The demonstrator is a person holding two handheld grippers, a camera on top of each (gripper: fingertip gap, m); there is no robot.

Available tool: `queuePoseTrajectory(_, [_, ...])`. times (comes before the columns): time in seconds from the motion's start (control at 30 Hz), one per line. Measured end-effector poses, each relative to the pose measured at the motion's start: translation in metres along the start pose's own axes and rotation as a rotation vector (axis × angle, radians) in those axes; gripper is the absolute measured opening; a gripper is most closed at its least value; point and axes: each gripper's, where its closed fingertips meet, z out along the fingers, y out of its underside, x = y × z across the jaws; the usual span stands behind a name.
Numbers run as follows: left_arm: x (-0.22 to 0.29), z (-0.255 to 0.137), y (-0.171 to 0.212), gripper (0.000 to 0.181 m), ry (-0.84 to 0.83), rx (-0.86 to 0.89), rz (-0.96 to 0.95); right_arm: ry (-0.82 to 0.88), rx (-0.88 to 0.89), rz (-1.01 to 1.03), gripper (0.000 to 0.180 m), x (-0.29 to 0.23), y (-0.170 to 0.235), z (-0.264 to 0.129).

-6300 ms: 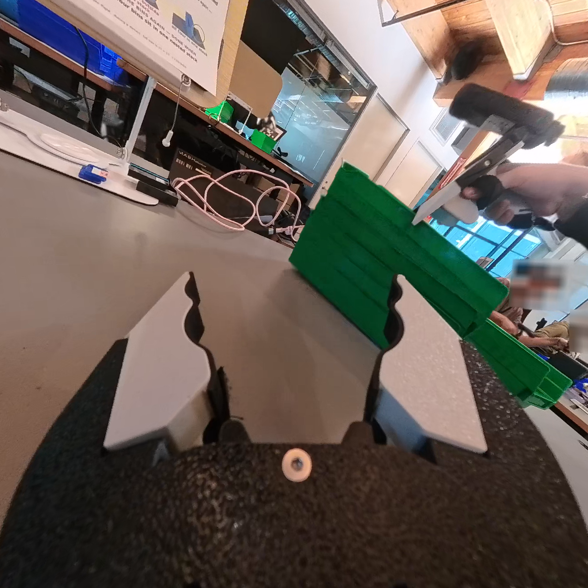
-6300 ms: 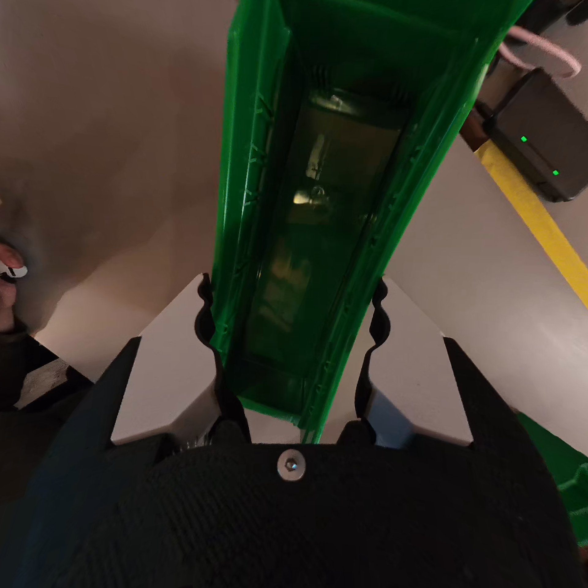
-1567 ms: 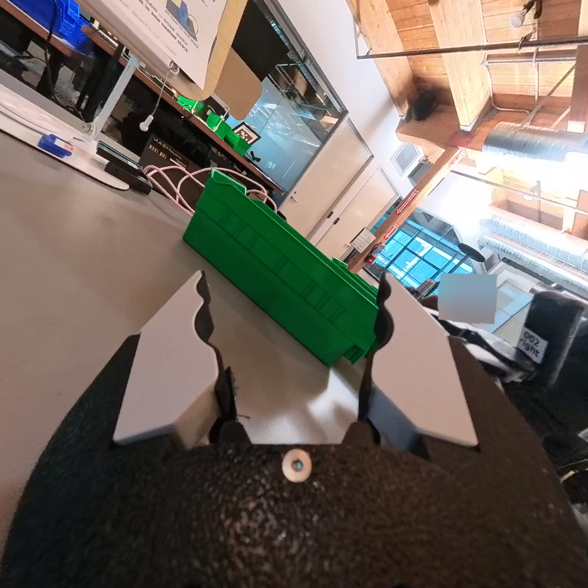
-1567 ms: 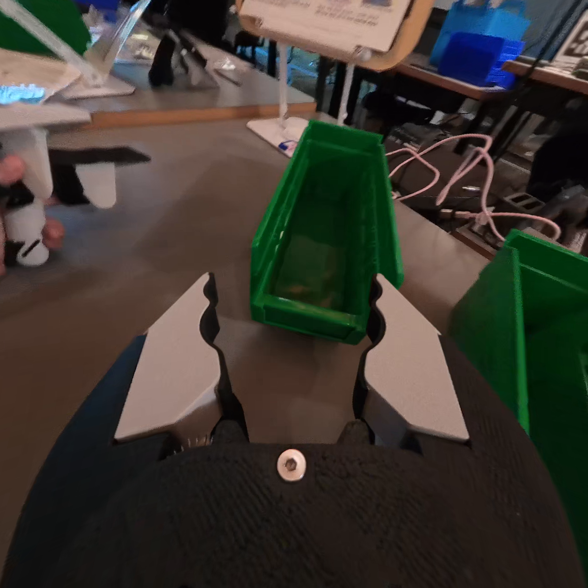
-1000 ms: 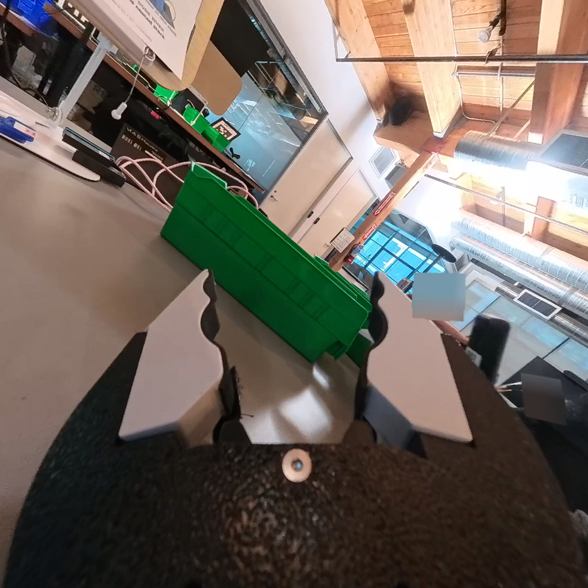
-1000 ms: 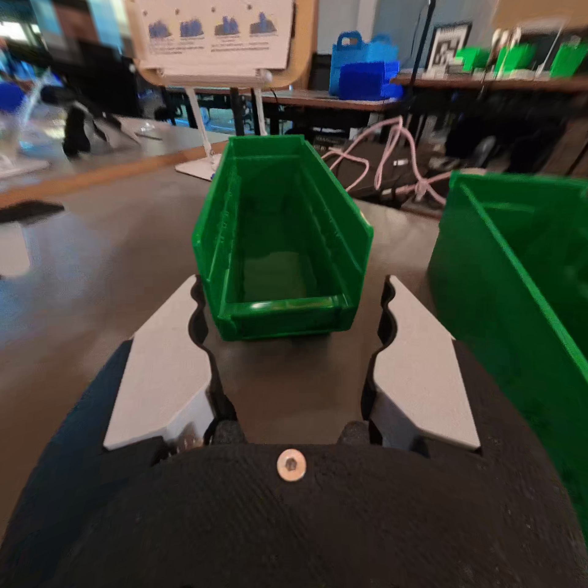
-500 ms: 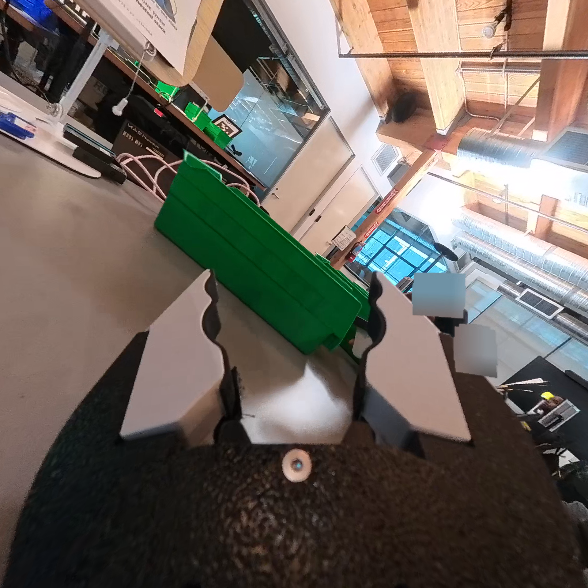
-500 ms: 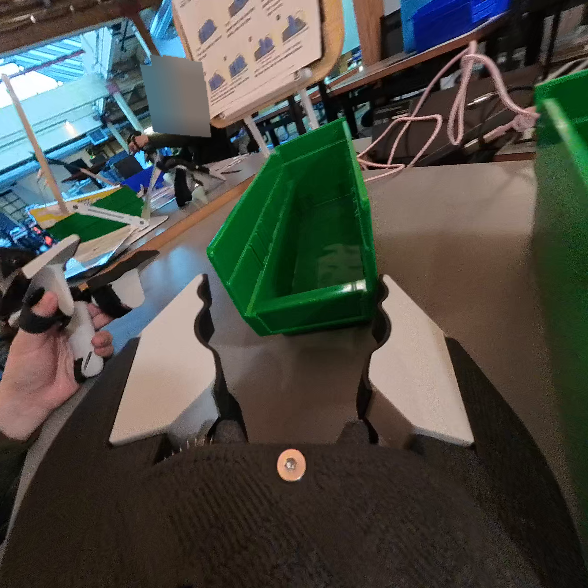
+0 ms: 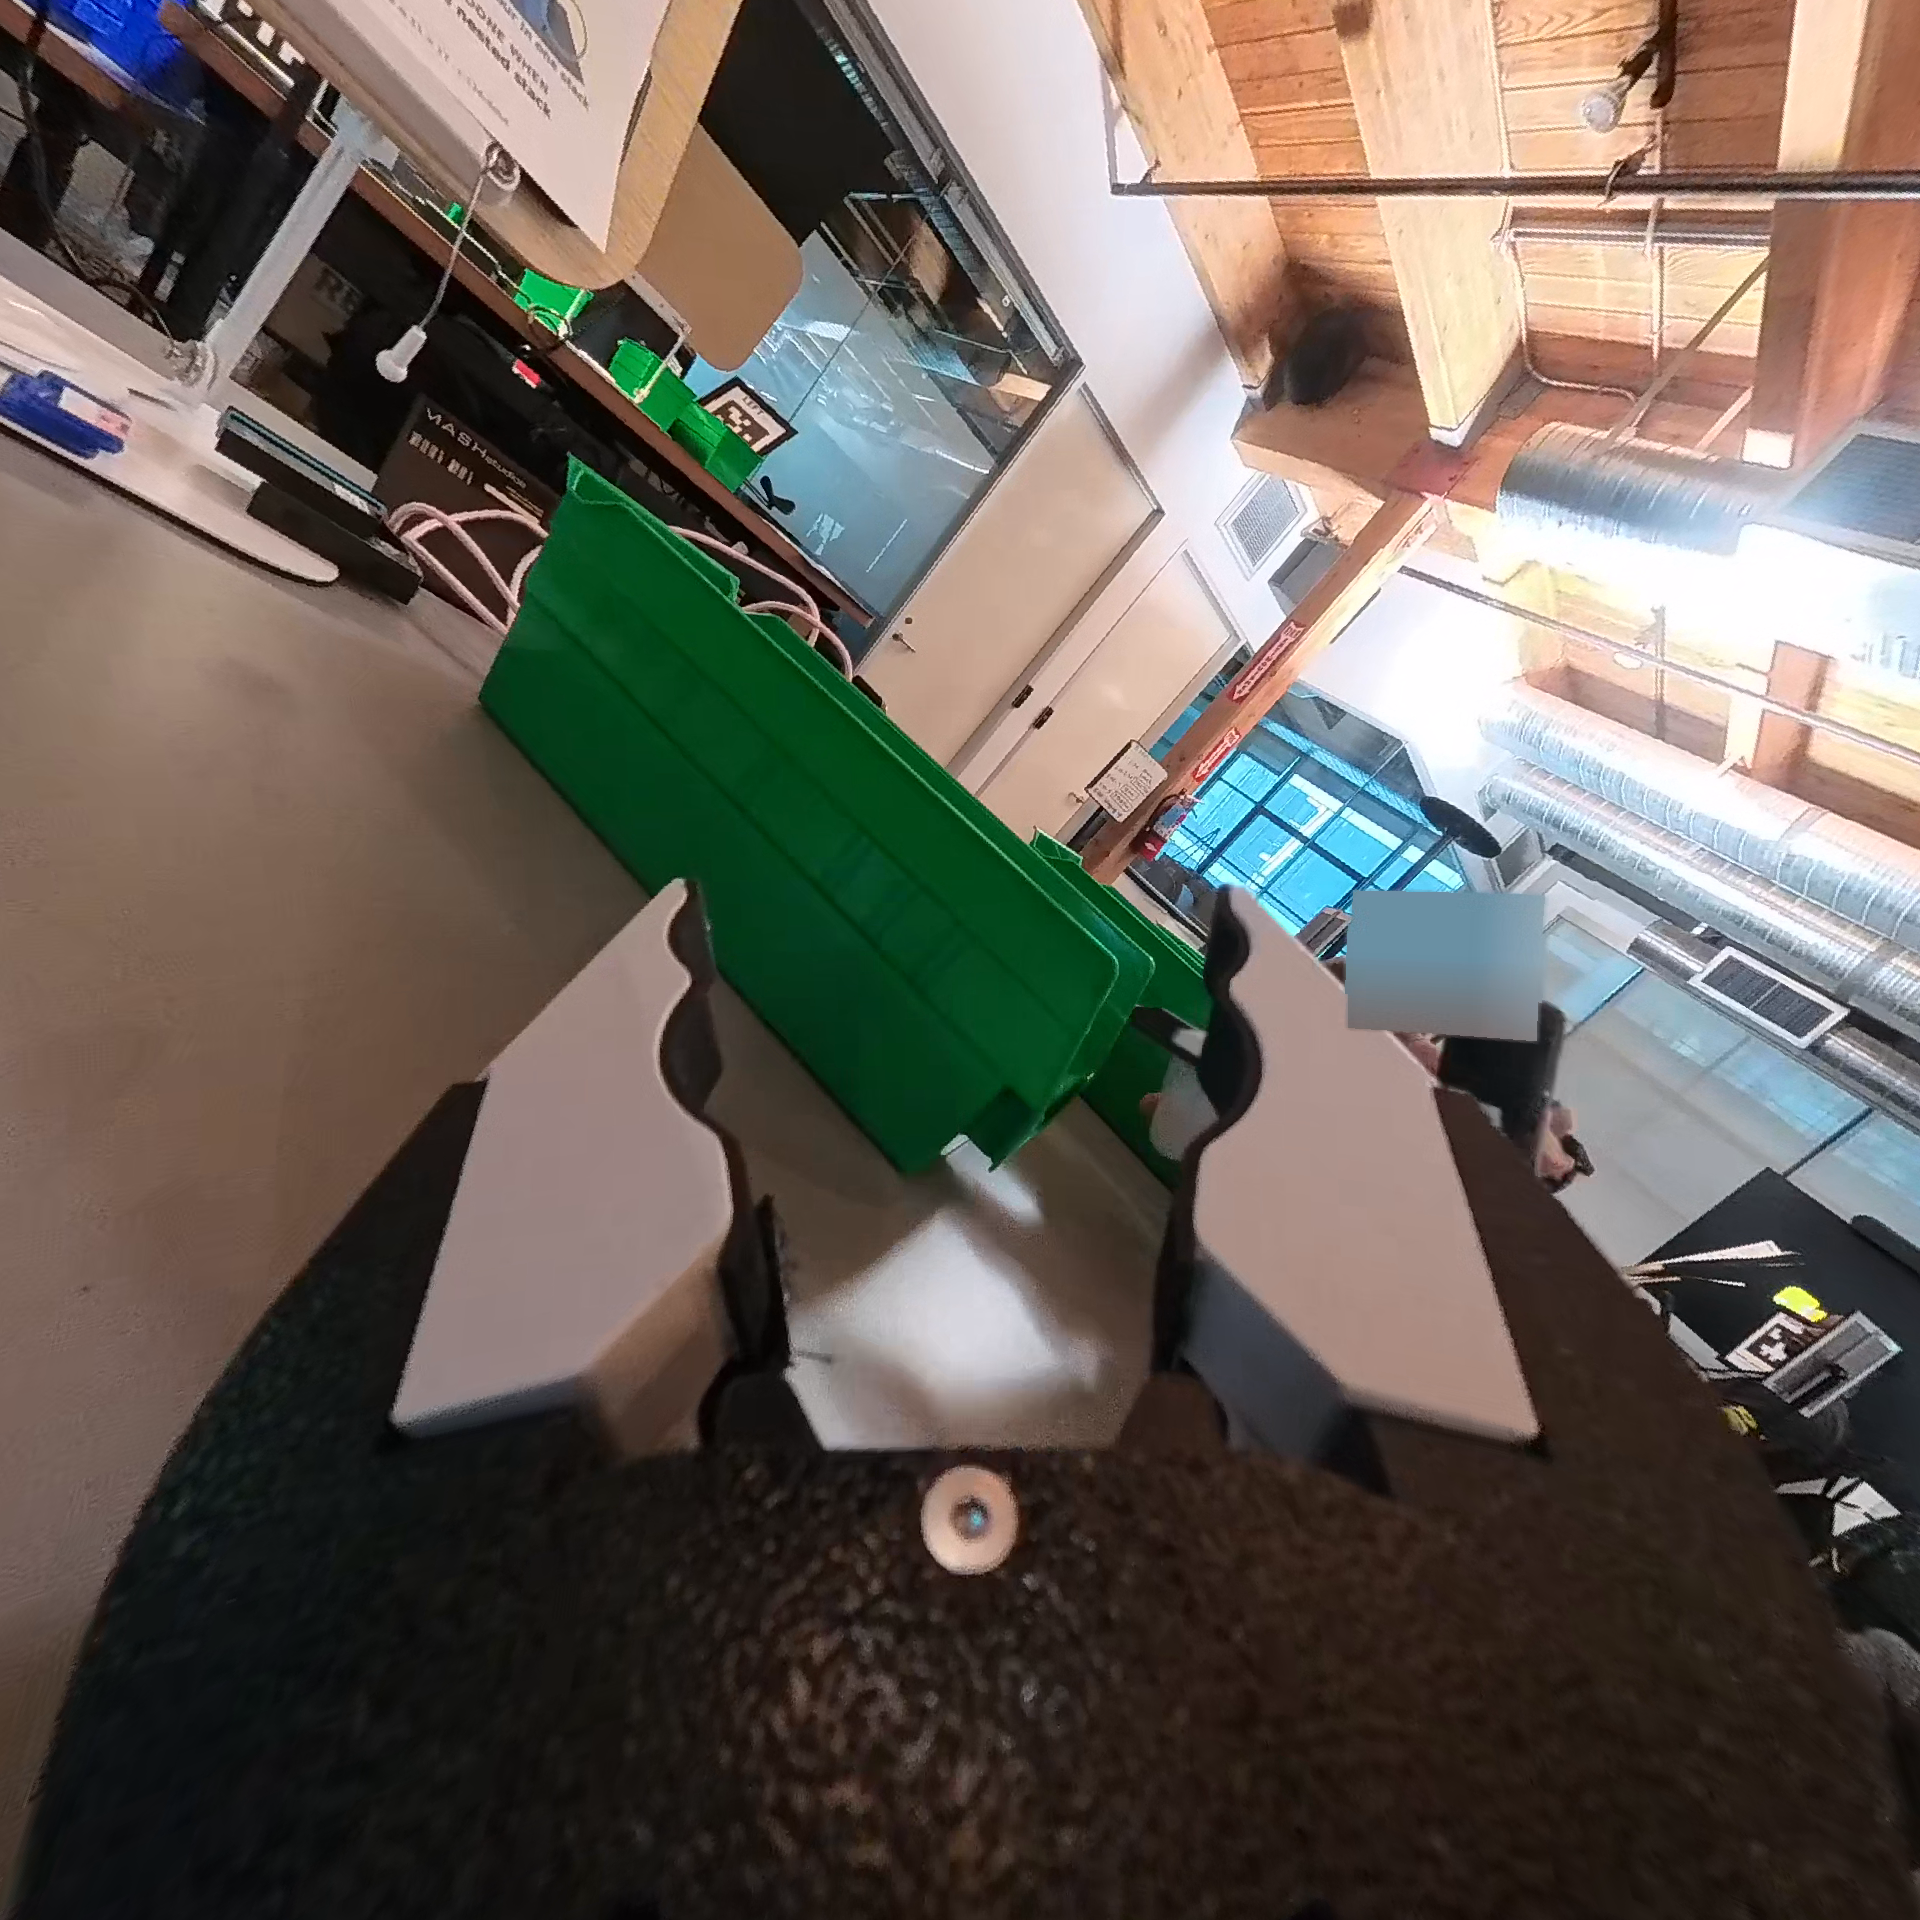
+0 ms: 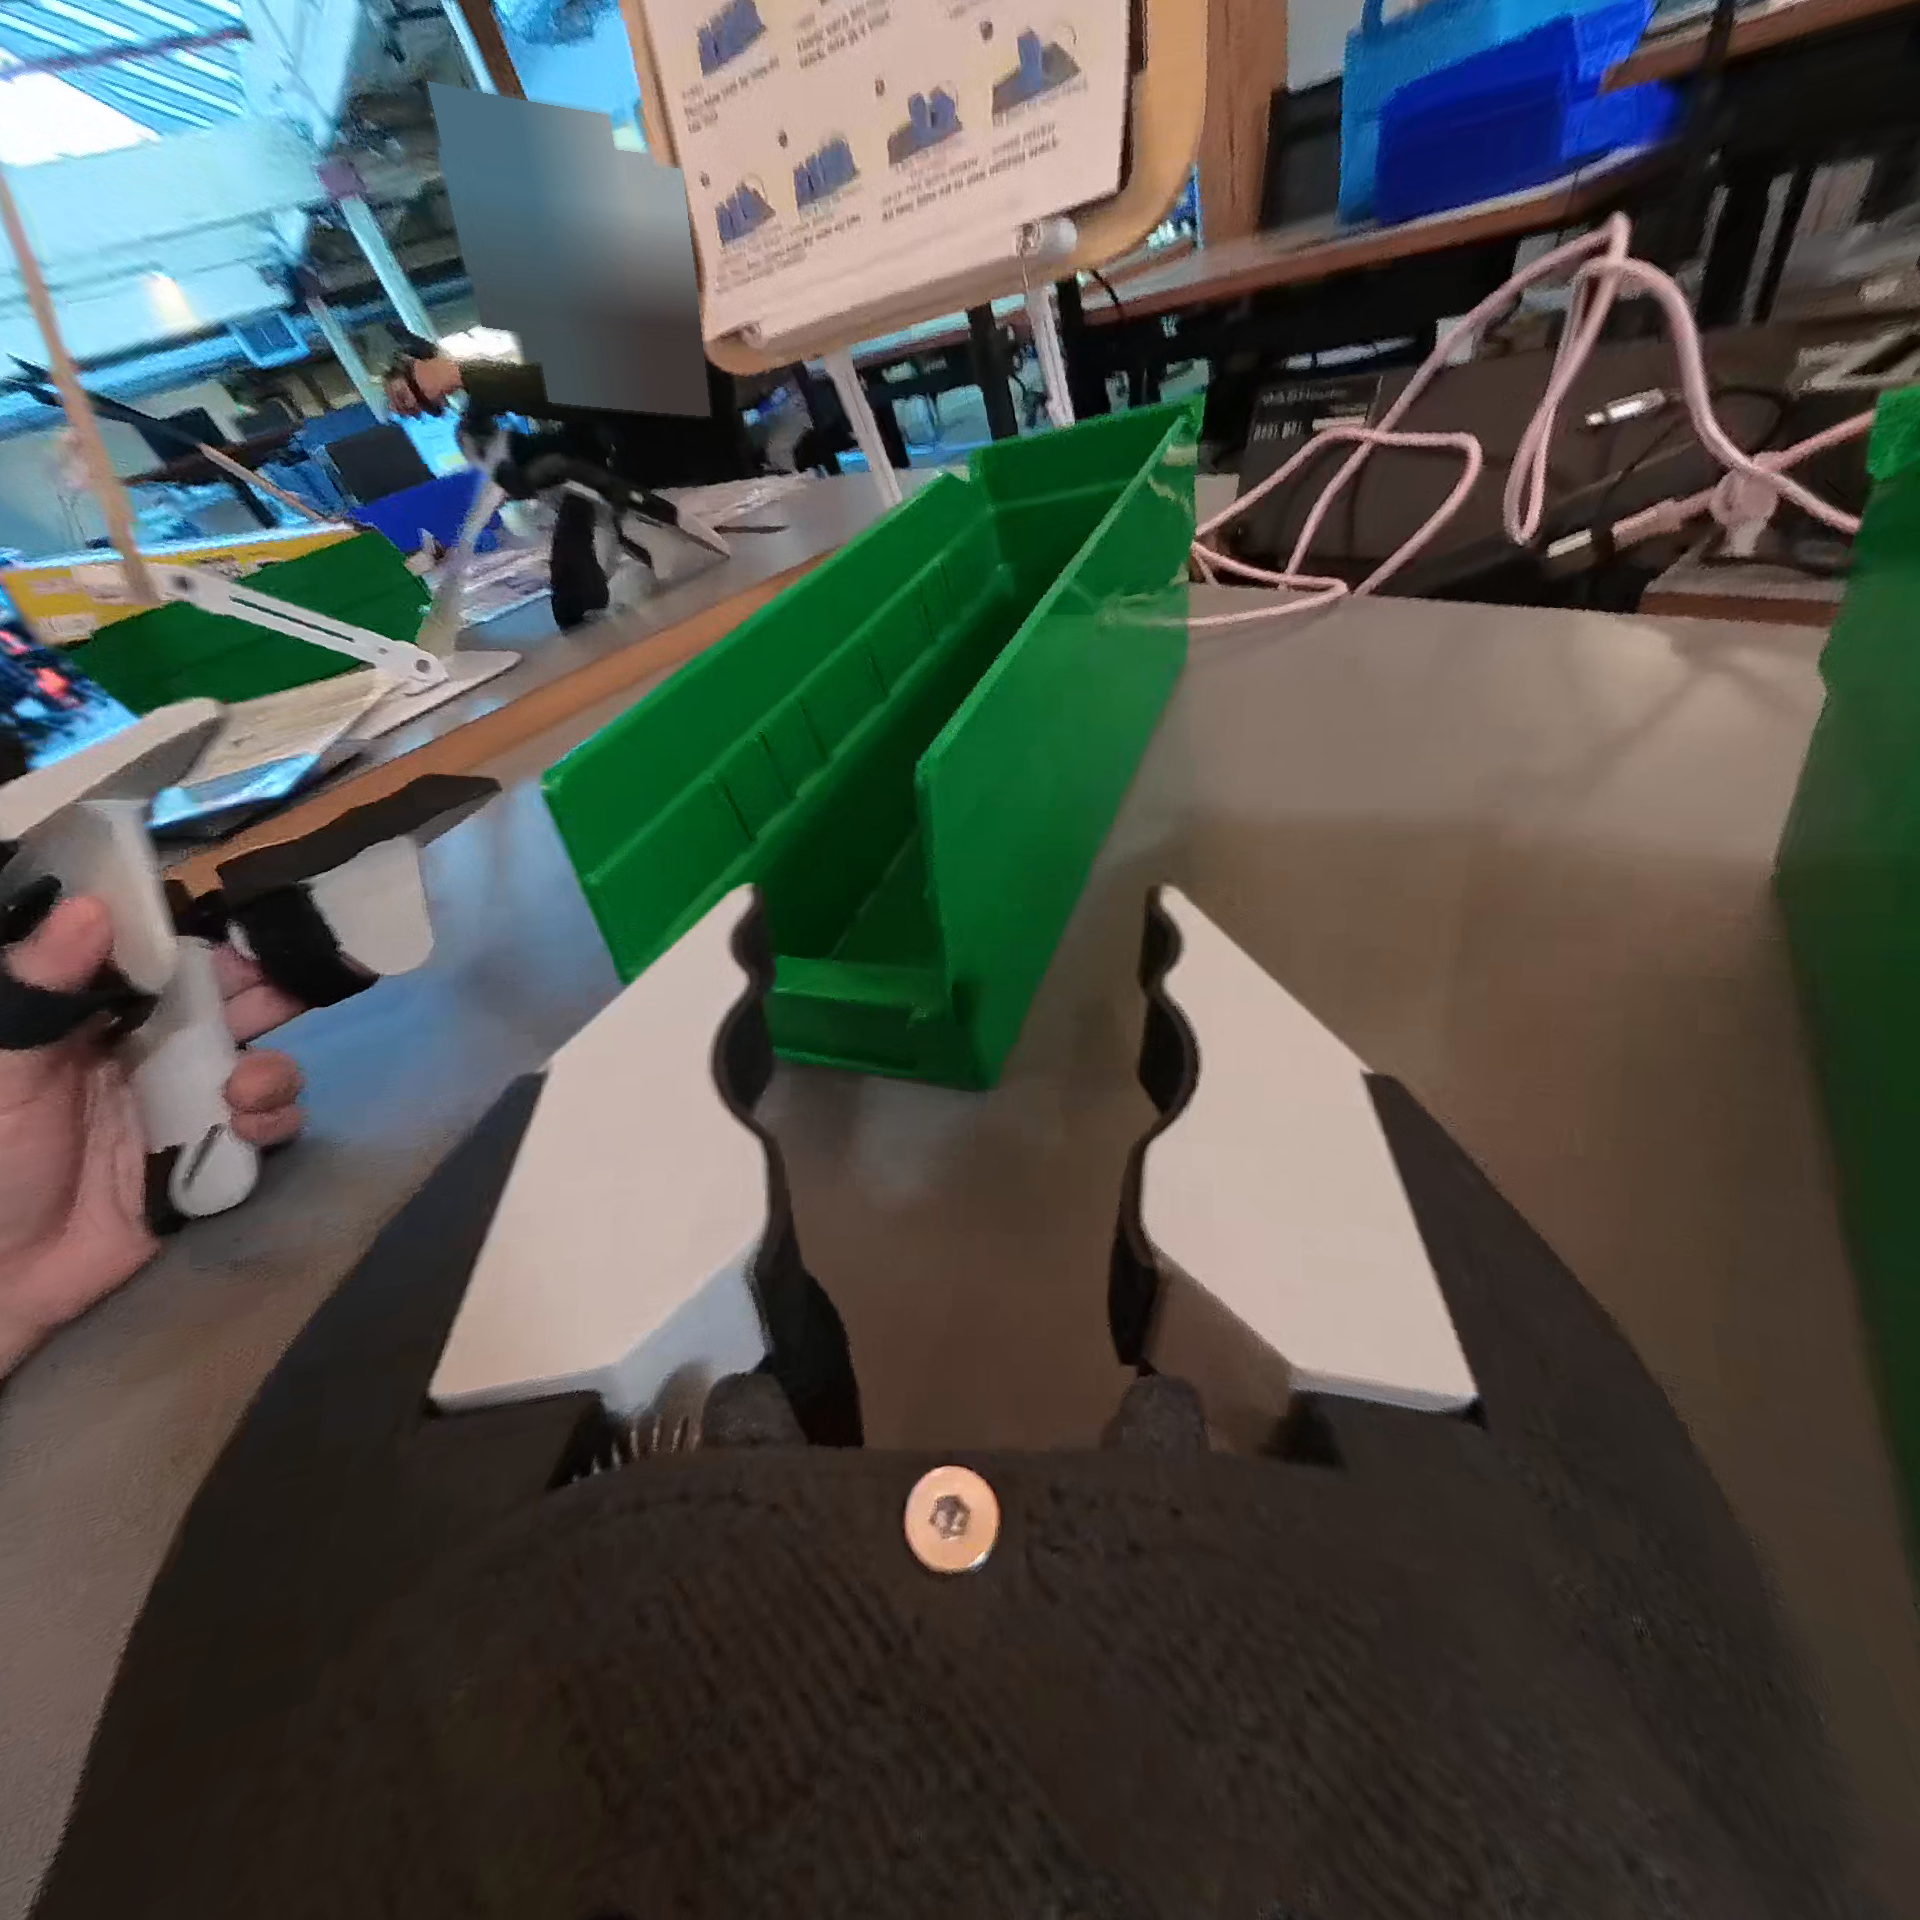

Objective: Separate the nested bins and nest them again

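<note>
Long green bin (image 10: pixel 914 748): lies alone on the grey tabletop (image 10: pixel 1455 831), open side up, short end toward the right gripper (image 10: pixel 951 935). Second green bin (image 10: pixel 1870 831): at the right edge of the right wrist view, apart from the first; in the left wrist view it shows just behind the long bin (image 9: pixel 831 831). Right gripper: fingers apart, empty, just short of the bin's near end. Left gripper (image 9: pixel 956 935): fingers apart, empty, low over the tabletop (image 9: pixel 208 831), beside the long bin's near corner; also visible held in a hand (image 10: pixel 62 1143) at left. Behind: pink cable (image 10: pixel 1558 416), instruction board (image 10: pixel 894 135) on a stand.
</note>
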Motion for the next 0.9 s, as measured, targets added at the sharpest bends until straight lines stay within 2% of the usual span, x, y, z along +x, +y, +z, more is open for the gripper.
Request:
queuePoseTrajectory(0.13, [-0.001, 0.001, 0.002, 0.093, -0.011, -0.011, 0.011, 0.102, -0.078, -0.046, 0.037, 0.012, 0.007, 0.016])
queuePoseTrajectory(0.3, [-0.002, 0.002, 0.003, 0.094, -0.018, -0.018, 0.013, 0.086, -0.117, -0.181, 0.014, -0.004, 0.013, 0.019])
queuePoseTrajectory(0.4, [-0.002, 0.002, 0.003, 0.093, -0.016, -0.015, 0.010, 0.053, -0.130, -0.263, 0.014, -0.021, 0.018, 0.018])
queuePoseTrajectory(0.6, [-0.002, 0.002, 0.003, 0.093, -0.015, -0.015, 0.007, -0.174, -0.142, -0.465, 0.018, -0.083, 0.035, 0.017])
queuePoseTrajectory(0.73, [-0.001, 0.002, 0.002, 0.093, -0.012, -0.013, 0.007, -0.180, -0.121, -0.604, 0.033, -0.095, 0.039, 0.015])
queuePoseTrajectory(0.9, [0.002, 0.000, -0.002, 0.097, -0.007, 0.011, 0.030, -0.157, 0.006, -0.617, 0.043, -0.097, 0.023, 0.004])
